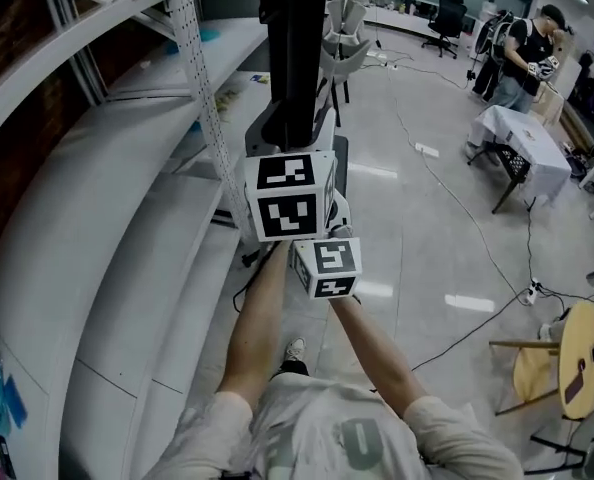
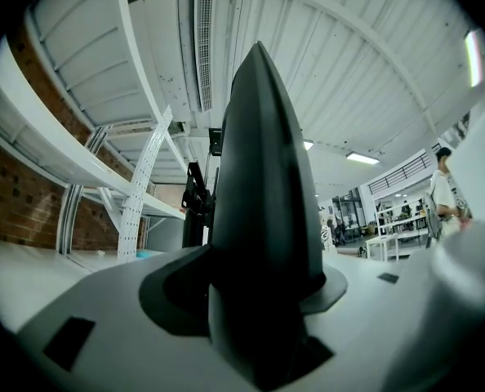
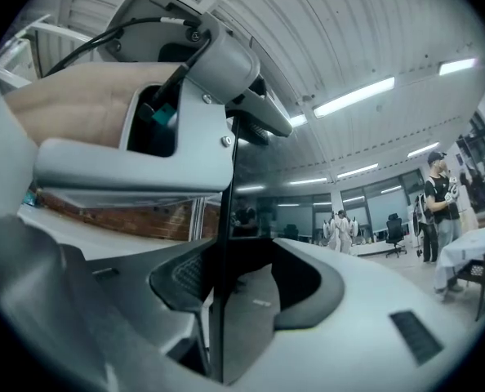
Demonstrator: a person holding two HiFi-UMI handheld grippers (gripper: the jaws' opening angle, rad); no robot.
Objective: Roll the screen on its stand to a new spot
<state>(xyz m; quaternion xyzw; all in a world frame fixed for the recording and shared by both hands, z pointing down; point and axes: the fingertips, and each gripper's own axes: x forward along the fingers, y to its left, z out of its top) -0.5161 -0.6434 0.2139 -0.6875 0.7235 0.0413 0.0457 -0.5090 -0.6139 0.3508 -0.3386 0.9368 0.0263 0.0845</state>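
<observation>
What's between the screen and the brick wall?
White shelves stand between the screen and the brick wall; the head view shows it best.

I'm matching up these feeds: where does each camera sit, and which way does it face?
Head view: on the person's head, facing forward and steeply down at the screen and shelving; both forearms and the marker cubes show.
Left gripper view: on the left tool, looking along its jaws, closed on the screen's dark edge; no body shows.
Right gripper view: on the right tool, looking along its jaws gripping the screen's thin edge; the left hand shows above.
Shared: all three show the screen and the standing person.
</observation>
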